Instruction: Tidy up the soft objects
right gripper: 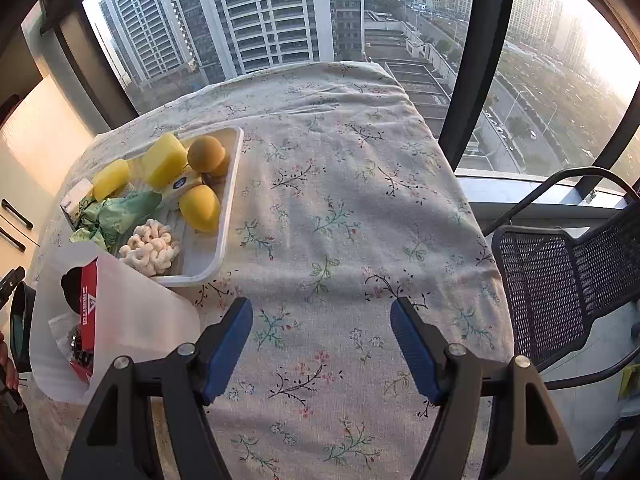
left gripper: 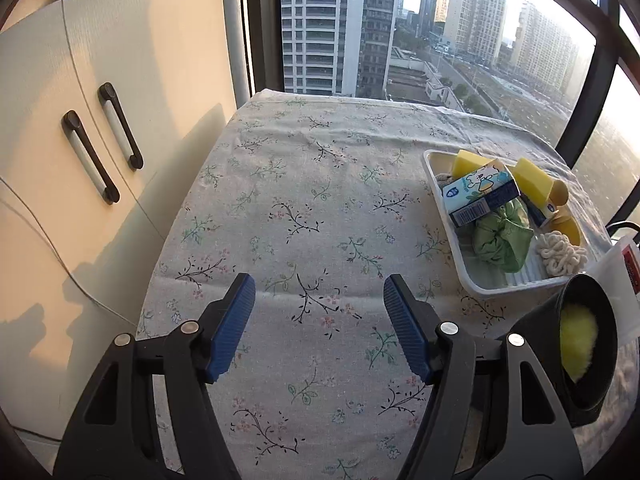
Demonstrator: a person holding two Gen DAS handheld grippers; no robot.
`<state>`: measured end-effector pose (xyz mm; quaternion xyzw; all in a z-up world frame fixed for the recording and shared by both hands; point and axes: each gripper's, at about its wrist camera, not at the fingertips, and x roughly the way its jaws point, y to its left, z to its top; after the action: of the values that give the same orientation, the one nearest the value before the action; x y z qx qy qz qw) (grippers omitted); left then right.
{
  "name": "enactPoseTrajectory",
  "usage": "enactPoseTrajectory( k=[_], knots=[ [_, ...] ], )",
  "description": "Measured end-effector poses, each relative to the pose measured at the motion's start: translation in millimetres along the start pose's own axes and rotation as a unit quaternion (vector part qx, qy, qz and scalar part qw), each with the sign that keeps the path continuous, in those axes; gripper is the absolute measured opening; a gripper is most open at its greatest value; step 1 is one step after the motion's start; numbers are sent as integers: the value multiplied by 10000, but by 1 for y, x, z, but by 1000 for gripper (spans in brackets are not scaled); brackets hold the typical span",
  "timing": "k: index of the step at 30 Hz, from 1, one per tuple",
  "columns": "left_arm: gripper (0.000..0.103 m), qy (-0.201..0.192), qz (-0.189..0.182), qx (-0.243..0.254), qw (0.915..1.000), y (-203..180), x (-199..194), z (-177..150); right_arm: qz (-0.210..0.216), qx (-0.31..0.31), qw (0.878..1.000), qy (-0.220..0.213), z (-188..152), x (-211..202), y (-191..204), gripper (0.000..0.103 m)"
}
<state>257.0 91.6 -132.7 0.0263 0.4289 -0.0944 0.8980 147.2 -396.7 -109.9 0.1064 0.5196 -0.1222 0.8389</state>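
Left gripper (left gripper: 319,300) and right gripper (right gripper: 321,322), each with two ribbed blue pads on black plastic arms, both spread wide and holding nothing, above a table (right gripper: 352,208) draped in pale cloth printed with floral sprigs. White rectangular plastic tray (right gripper: 234,184) with rounded corners and a ribbed floor, lying between the two views, well ahead of both grippers. Tray contents: two yellow sponge blocks (right gripper: 166,160); three rounded yellow-orange soft balls (right gripper: 200,208); one crumpled green fabric scrunchie (left gripper: 502,240); one cream looped scrunchie (right gripper: 150,250); one printed blue-and-white carton (left gripper: 480,196) resting atop the others. Translucent white bag (right gripper: 132,320) just beside the tray's near end, holding red packaging. Surroundings: cream cabinet (left gripper: 100,120) with two dark bar handles; floor-length window (right gripper: 280,12) facing high-rise towers; dark mesh chair (right gripper: 560,280).
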Motion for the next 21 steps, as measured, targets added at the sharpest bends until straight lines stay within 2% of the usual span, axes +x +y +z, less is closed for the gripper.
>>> enactPoseTrajectory(
  k=[4, 8, 11, 17, 21],
  knots=[
    [65, 124, 24, -180, 9998, 8, -9, -36, -228, 4, 9996, -139, -34, -16, 1, 74],
    [65, 112, 238, -3, 9997, 4, -23, -71, -193, -69, 9993, -316, -68, -37, 15, 78],
    [65, 164, 173, 85, 9997, -1, -32, -93, -175, -179, 9988, -427, -93, -51, 30, 79],
    [65, 31, 205, 363, 9991, -26, -56, -122, 409, -226, 9979, -448, -137, -71, 69, 82],
    [65, -116, 83, 475, 9988, -53, -78, -132, 458, -362, 9975, -400, -158, -81, 102, 82]
  ],
)
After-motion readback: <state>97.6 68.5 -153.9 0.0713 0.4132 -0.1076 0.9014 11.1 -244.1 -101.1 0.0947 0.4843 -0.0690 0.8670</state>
